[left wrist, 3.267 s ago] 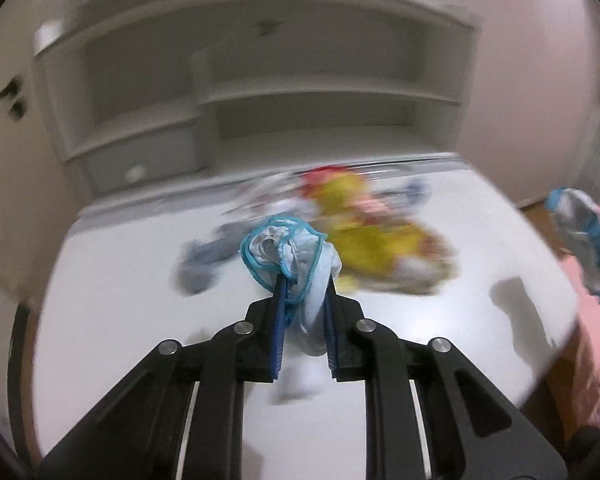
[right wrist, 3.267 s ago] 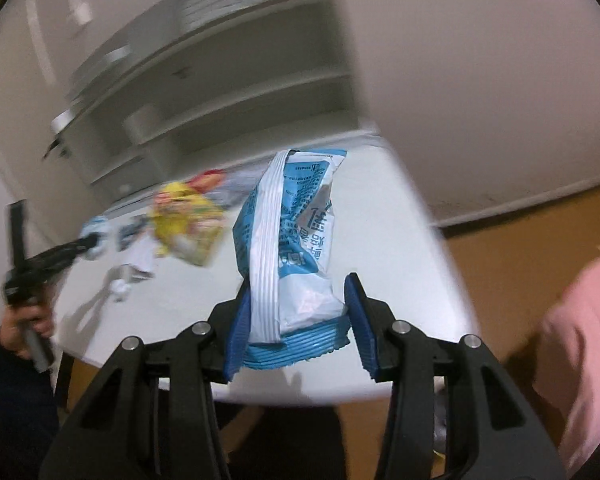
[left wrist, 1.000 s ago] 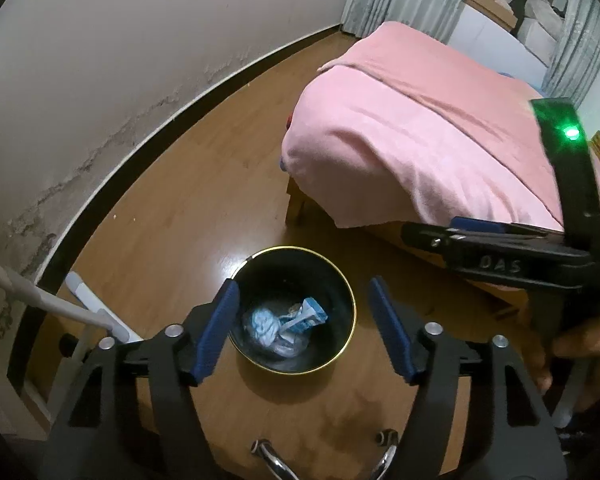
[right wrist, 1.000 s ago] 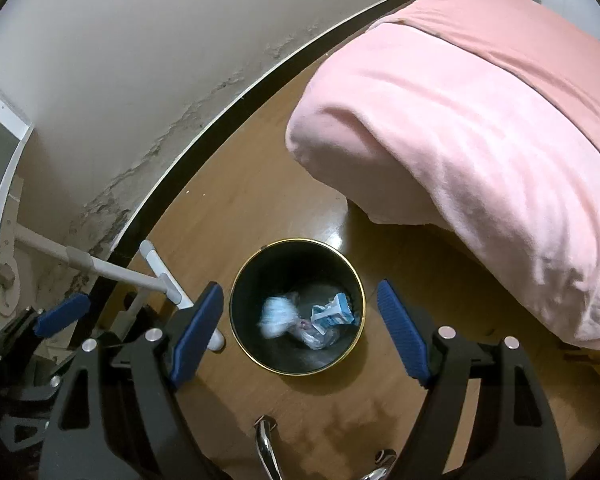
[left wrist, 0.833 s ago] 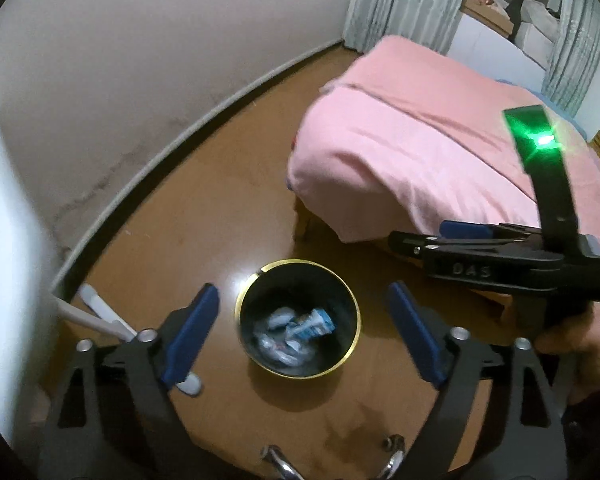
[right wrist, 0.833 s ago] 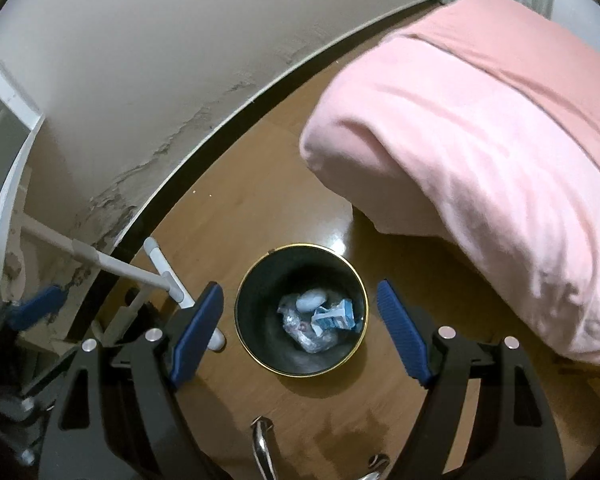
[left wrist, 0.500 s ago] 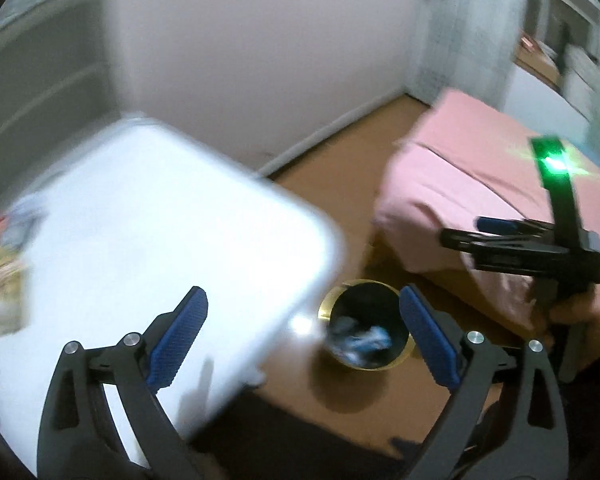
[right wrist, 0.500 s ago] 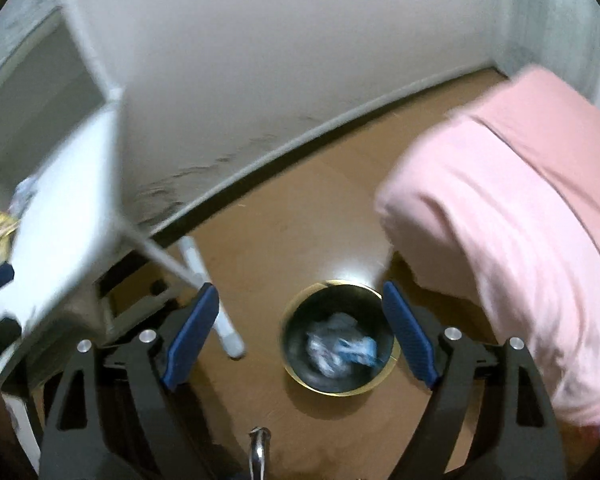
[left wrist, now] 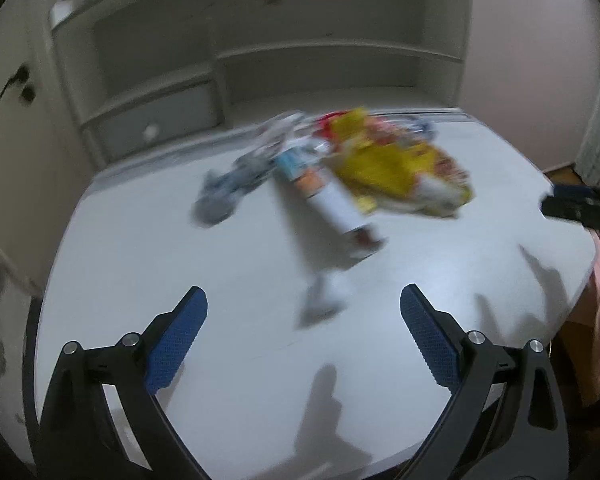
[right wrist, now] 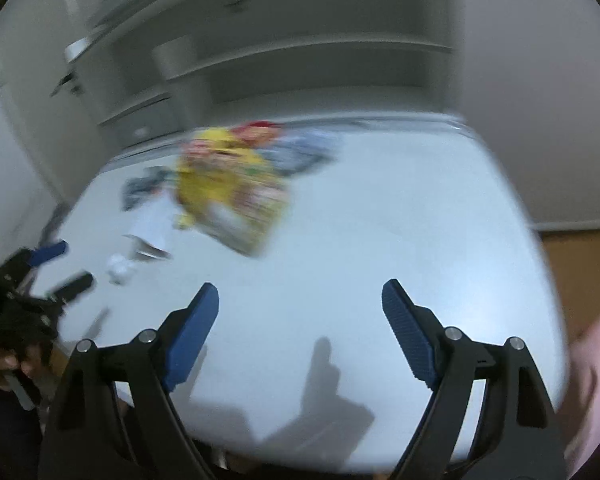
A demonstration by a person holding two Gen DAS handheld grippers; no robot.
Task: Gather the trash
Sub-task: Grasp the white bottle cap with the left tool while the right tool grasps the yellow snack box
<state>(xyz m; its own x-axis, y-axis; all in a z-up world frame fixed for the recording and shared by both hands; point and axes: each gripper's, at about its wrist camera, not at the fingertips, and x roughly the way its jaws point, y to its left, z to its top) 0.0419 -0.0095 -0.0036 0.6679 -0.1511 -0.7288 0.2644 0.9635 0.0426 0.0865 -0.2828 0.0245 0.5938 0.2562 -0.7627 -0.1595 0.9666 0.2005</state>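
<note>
Hovering above the near edge of the white table [left wrist: 480,280], the left gripper [left wrist: 303,300] has its blue fingers [left wrist: 172,340] spread wide with nothing between them, and the right gripper [right wrist: 300,296] is spread just as wide and equally empty. Both point toward the litter, which suggests each is being lined up for a fresh pick. Nearest the left gripper lies a small crumpled white scrap [left wrist: 326,294], blurred. Beyond it rests a white tube-like wrapper [left wrist: 332,200] lying on its side, touching a yellow snack bag [left wrist: 400,172] that spreads flat beside it. To their left sits a grey-blue crumpled wrapper [left wrist: 224,192]. The trash is heaped mid-table, toward the far side, probably the remainder to be carried off. Behind it stands a white shelf unit [left wrist: 300,68].
</note>
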